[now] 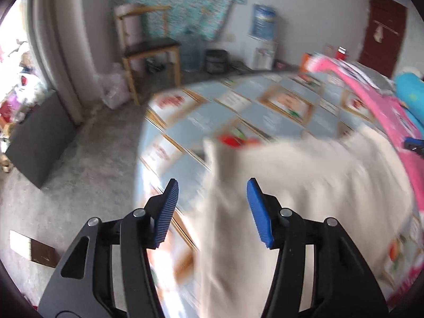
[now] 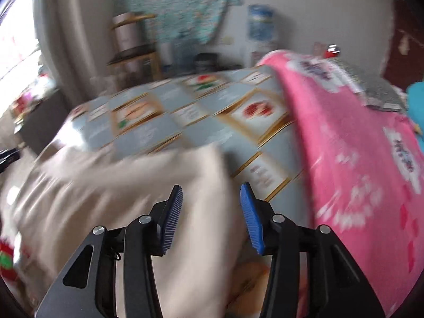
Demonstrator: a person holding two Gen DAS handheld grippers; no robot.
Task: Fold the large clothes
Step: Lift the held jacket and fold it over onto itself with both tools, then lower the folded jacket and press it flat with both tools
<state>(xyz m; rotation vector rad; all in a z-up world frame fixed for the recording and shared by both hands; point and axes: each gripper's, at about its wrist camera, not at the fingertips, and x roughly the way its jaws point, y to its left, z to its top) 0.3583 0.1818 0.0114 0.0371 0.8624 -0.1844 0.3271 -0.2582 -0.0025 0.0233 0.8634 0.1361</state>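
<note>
A cream-white garment (image 1: 304,190) lies spread on the bed's patterned blue sheet (image 1: 238,106), blurred by motion. My left gripper (image 1: 212,185) stands open over the garment's left edge, its blue pads (image 1: 167,212) apart and touching no cloth. In the right wrist view the same garment (image 2: 119,190) fills the lower left. My right gripper (image 2: 211,189) is open over the garment's right corner, with nothing pinched between its blue pads (image 2: 251,220). A dark piece of the other gripper (image 1: 413,143) shows at the far right of the left wrist view.
A pink blanket (image 2: 357,159) covers the bed's right side, with a turquoise cushion (image 1: 410,92) beyond it. A wooden chair (image 1: 148,47), a water dispenser (image 1: 262,37) and a dark box (image 1: 39,137) stand on the grey floor left of and behind the bed.
</note>
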